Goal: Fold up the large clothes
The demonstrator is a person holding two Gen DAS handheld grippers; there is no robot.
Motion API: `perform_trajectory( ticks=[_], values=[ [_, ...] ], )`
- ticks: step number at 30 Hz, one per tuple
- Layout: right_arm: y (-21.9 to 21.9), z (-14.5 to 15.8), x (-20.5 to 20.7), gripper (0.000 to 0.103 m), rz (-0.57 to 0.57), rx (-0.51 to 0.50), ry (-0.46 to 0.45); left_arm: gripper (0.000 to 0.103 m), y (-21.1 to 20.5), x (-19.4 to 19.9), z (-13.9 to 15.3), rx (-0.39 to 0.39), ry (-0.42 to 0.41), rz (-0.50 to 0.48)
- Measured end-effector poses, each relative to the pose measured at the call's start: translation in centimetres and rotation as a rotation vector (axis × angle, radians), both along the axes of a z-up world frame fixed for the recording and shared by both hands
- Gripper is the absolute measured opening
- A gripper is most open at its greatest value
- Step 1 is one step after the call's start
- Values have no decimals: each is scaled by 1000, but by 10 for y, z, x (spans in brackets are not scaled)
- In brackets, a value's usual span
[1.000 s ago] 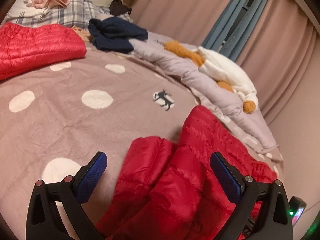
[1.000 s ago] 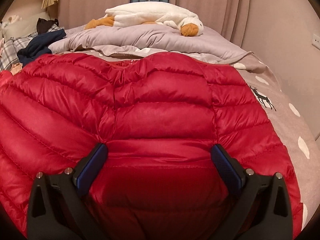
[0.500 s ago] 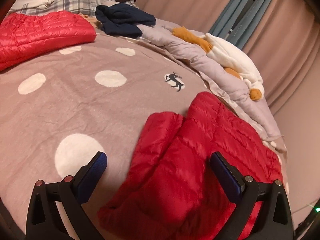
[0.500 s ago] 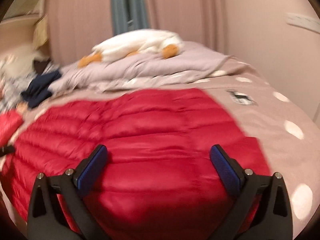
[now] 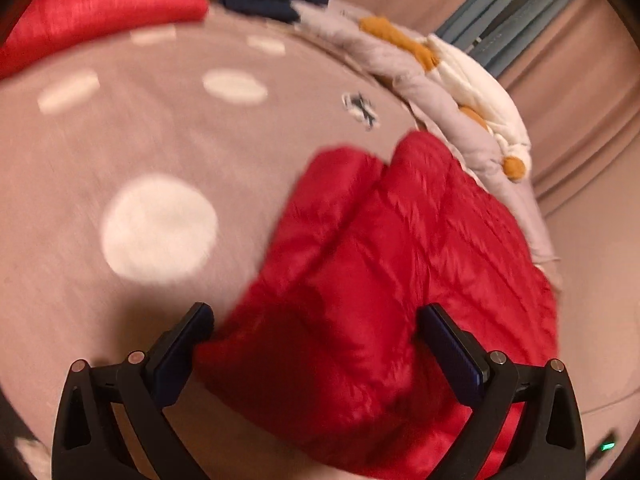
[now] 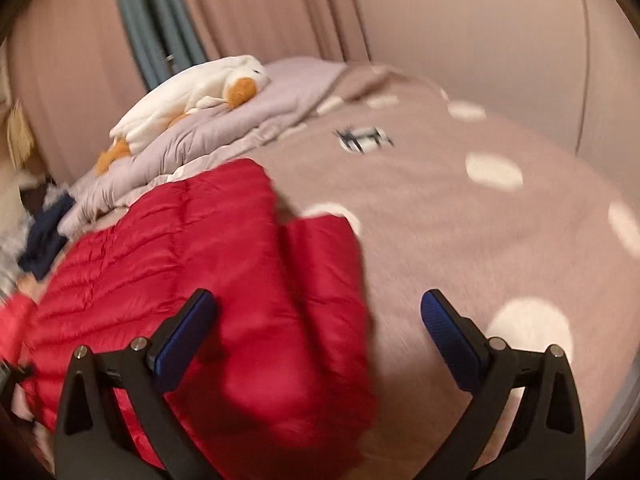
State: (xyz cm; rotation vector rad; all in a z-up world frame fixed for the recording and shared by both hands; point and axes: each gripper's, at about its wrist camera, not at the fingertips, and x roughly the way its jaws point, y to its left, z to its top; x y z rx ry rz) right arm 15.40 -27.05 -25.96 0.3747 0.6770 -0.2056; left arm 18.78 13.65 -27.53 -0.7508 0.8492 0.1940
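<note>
Both grippers, left (image 5: 314, 334) and right (image 6: 318, 322), wide open (nothing held) above red down jacket (image 5: 400, 260).

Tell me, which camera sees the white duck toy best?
The right wrist view. There the white plush duck lies whole on the grey quilt, orange beak and feet showing. In the left wrist view the duck is squeezed along the edge, stretched and blurrier.
</note>
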Motion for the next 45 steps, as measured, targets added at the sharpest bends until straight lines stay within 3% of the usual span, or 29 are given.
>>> perform_trajectory(
  ticks=[2,6,9,13,16,18,21,24,26,27,28,29,31,37,39,41,45],
  values=[
    [-13,-9,-5,103,-5,120,6,102,-1,0,-2,2,-10,-5],
    [-22,-24,-8,103,-25,260,40,102,-6,-5,-6,12,-43,-3],
    [-17,-29,-12,103,-29,293,31,102,-9,-3,-7,-17,-53,-49],
    [-2,-35,-19,103,-55,357,3,102,-19,-9,-13,-33,-138,-126],
    [13,-40,-5,103,55,510,2,102,-32,2,-14,-138,-178,-266],
    [29,-42,4,103,91,499,21,102,-39,13,-17,-221,-200,-326],
    [43,-42,10,103,73,464,3,102,-35,28,-22,-293,-249,-274],
    [34,-45,15,103,57,572,-56,102,-24,35,-26,-376,-268,-211],
    [26,-49,18,88,70,668,-101,102,-18,40,-28,-416,-270,-173],
    [23,-52,19,80,73,704,-115,95,-18,41,-29,-414,-276,-168],
    [19,-59,24,62,67,741,-116,87,-18,42,-29,-388,-276,-157],
    [18,-63,25,51,66,762,-114,76,-19,45,-32,-352,-270,-145],
    [18,-74,33,44,91,820,-127,65,-23,47,-39,-333,-305,-131],
    [36,-60,37,35,103,683,-120,54,-27,46,-37,-296,-284,-94],
    [38,-57,39,35,102,653,-128,45,-28,40,-29,-266,-262,-80],
    [43,-51,38,35,115,610,-131,40,-27,29,-14,-190,-262,-35],
    [75,-35,35,35,241,497,-99,39,-26,1,24,116,-286,58]
  ],
)
